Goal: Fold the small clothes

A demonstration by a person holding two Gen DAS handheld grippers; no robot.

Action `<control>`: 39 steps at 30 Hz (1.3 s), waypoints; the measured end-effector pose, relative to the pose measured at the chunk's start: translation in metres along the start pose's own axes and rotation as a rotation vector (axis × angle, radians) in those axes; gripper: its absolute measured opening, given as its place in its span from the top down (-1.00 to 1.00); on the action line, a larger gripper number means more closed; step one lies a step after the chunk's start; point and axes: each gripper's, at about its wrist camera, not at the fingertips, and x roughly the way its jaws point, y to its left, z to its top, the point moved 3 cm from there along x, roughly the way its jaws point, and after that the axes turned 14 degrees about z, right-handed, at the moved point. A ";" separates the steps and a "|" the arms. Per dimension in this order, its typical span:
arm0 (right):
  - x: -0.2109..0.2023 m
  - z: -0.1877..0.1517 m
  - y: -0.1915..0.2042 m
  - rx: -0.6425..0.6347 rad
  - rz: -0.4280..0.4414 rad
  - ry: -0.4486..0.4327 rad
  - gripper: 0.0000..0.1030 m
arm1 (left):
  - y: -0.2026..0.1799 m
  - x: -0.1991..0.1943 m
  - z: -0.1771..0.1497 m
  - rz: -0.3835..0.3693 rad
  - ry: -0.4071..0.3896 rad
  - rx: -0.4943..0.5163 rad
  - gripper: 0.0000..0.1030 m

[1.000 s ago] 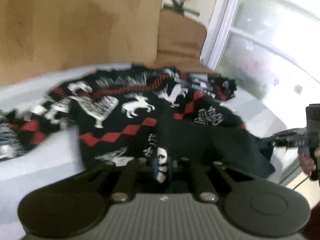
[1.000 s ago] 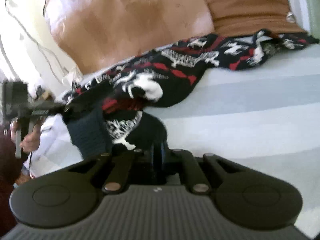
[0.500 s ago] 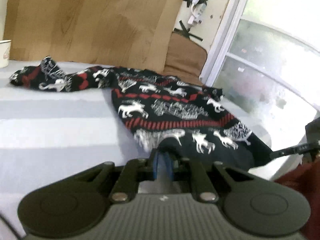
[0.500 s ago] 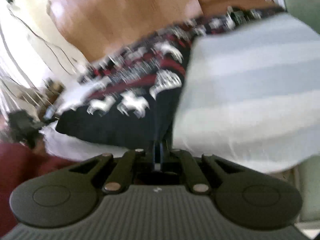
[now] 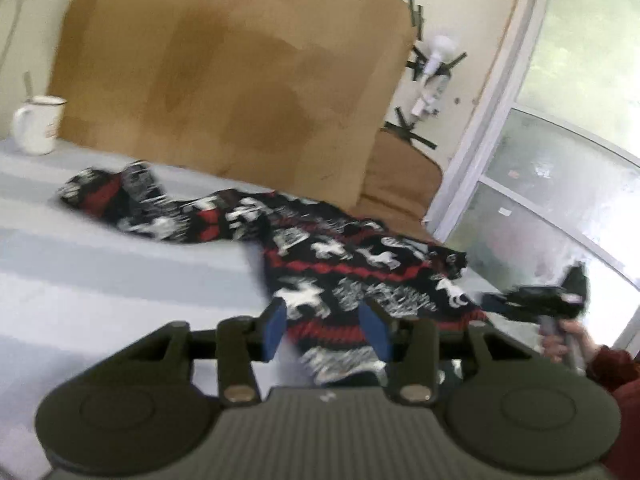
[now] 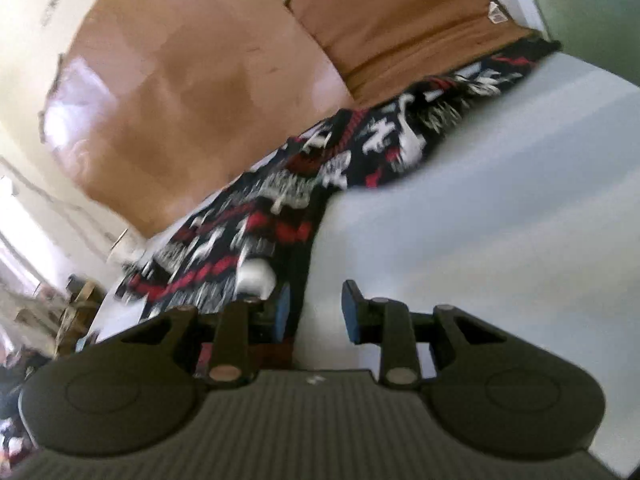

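sweater (image 5: 344, 264) on bed (image 5: 100, 280) — mug (image 5: 38, 124) behind-left, board (image 5: 224, 80) behind

A small knitted sweater (image 5: 352, 268) lies spread on the pale striped surface, black with red bands and white animal figures (reindeer, by the look of them). One sleeve trails toward the left of the left-wrist frame, bunched at its end. Its hem lies at lower centre, its body running toward the right edge.
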 end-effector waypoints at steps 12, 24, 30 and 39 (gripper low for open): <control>0.065 0.084 -0.059 0.098 -0.139 -0.191 0.96 | -0.017 0.032 -0.005 0.073 0.087 -0.010 -0.10; 0.024 0.066 -0.029 0.021 -0.034 -0.069 0.33 | 0.001 0.025 -0.021 0.021 0.178 -0.092 -0.60; 0.064 0.031 -0.002 -0.108 -0.030 0.060 0.85 | 0.011 0.001 -0.014 0.021 0.115 -0.161 -0.73; 0.024 0.042 -0.013 -0.240 -0.328 -0.035 0.81 | 0.011 0.000 -0.028 -0.020 0.155 -0.187 -0.75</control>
